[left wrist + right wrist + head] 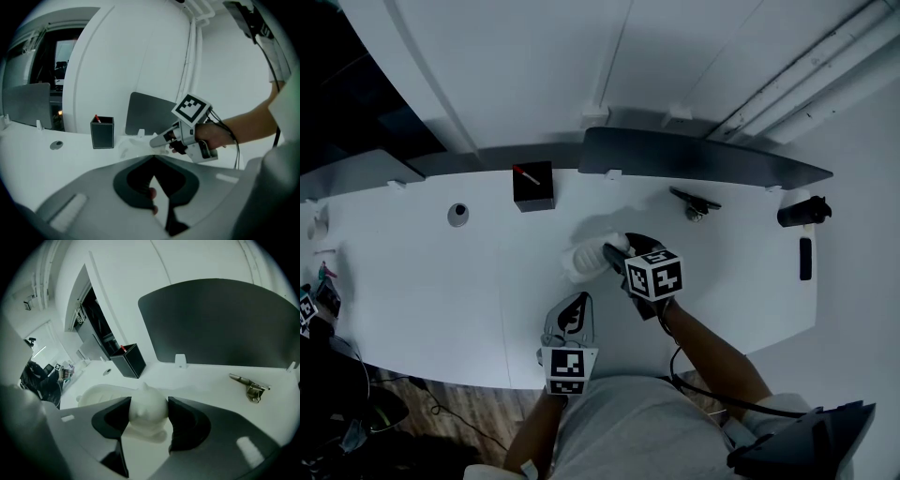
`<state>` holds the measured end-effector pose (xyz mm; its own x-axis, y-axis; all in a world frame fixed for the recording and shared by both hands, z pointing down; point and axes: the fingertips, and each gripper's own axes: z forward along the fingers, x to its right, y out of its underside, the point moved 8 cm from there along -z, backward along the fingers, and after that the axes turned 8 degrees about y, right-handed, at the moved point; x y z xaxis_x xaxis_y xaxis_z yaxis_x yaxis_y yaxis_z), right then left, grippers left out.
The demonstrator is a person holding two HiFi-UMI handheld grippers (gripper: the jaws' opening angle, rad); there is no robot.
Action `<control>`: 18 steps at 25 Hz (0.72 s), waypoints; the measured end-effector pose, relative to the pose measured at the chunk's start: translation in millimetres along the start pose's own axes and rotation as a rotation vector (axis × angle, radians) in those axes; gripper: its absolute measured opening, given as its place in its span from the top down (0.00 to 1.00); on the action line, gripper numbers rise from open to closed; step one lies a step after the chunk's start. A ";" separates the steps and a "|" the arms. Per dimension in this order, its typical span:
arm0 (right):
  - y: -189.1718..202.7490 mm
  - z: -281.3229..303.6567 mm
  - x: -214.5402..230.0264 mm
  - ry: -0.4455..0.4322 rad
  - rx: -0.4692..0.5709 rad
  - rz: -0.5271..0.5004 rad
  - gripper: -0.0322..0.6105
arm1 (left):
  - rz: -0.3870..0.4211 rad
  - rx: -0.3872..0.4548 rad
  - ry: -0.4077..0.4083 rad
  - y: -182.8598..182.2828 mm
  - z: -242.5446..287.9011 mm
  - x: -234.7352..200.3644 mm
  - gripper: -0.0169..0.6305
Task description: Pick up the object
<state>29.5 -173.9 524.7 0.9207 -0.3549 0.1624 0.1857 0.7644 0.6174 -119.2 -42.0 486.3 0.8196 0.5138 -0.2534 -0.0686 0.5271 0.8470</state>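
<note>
Pinching the white object point(147, 416) at the middle of the worktop point(422, 281), the right gripper point(148, 404) seems mid-lift and next needs a steady rise; the left gripper point(575, 307), pressed together, holds nothing.

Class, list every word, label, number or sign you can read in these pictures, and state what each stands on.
No readable words or numbers anywhere.
Cube on the right gripper: black-and-white square marker pattern, no letters.
Cube on the left gripper: same kind of pattern, no letters.
Small marker at the head view's far left: too small to read.
White object and black pen holder: no print visible.
</note>
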 end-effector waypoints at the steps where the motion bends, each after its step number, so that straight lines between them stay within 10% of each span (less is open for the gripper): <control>1: -2.0 -3.3 -0.7 -0.004 0.011 0.002 0.56 | -0.003 -0.003 0.000 0.5 -0.5 -0.2 0.97; 15: -19.3 -61.7 2.2 -0.040 0.179 0.036 0.57 | -0.015 0.007 0.003 -2.1 -8.5 9.2 0.96; 18: -19.1 -72.8 2.8 -0.046 0.211 0.038 0.57 | -0.055 0.012 0.065 -3.7 -10.0 13.6 0.67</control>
<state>53.5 -150.3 457.3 0.9082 -0.3556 0.2207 0.0707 0.6502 0.7565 -113.5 -30.1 475.1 0.7834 0.5274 -0.3288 -0.0175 0.5476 0.8366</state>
